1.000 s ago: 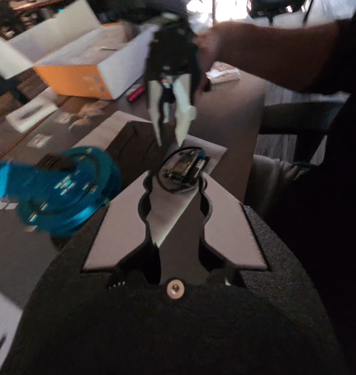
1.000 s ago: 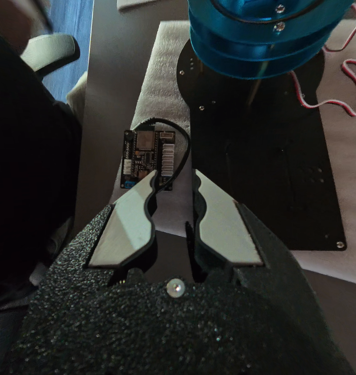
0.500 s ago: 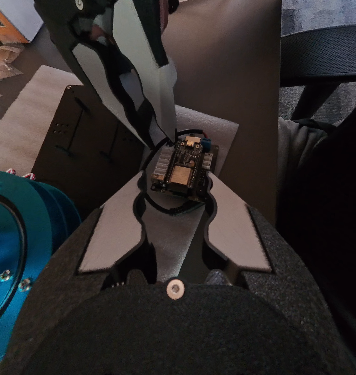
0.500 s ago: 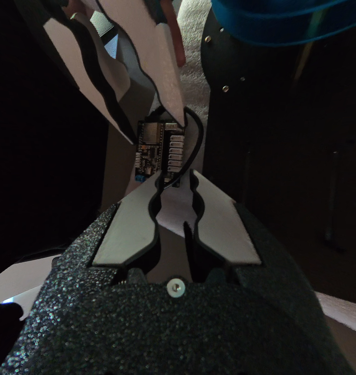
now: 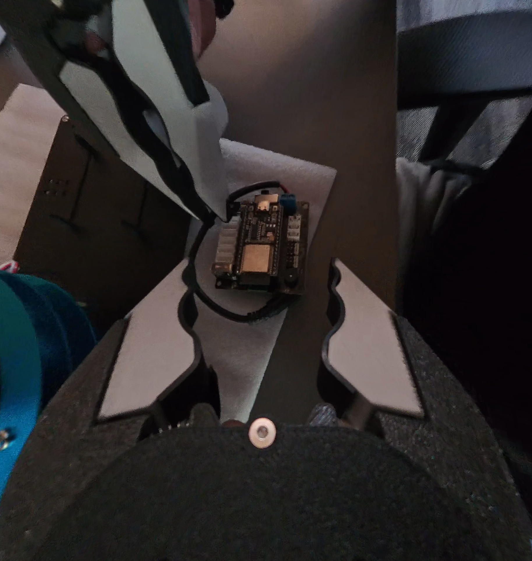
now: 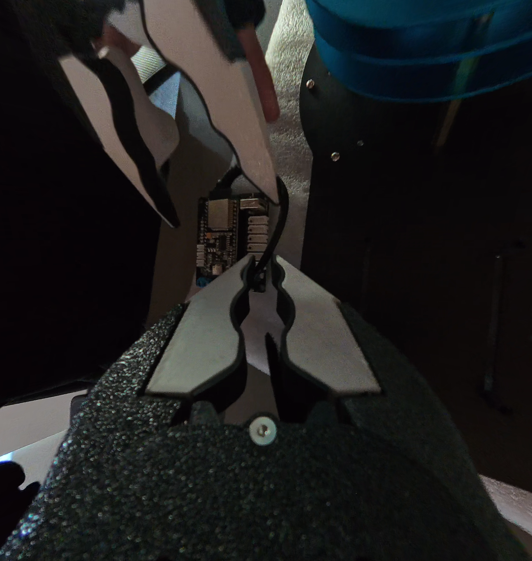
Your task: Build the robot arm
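Left gripper (image 5: pixel 258 267) jaws spread wide, hovering over small black circuit board (image 5: pixel 261 249) on white foam sheet (image 5: pixel 304 179) near bench edge. Right gripper (image 6: pixel 263 258) jaws nearly closed, pinching thin black cable (image 6: pixel 281 212) beside board.

A small dark board (image 5: pixel 260 247) with white connectors and a metal module lies flat on white foam (image 5: pixel 237 343), a black cable (image 5: pixel 219 309) looping beside it
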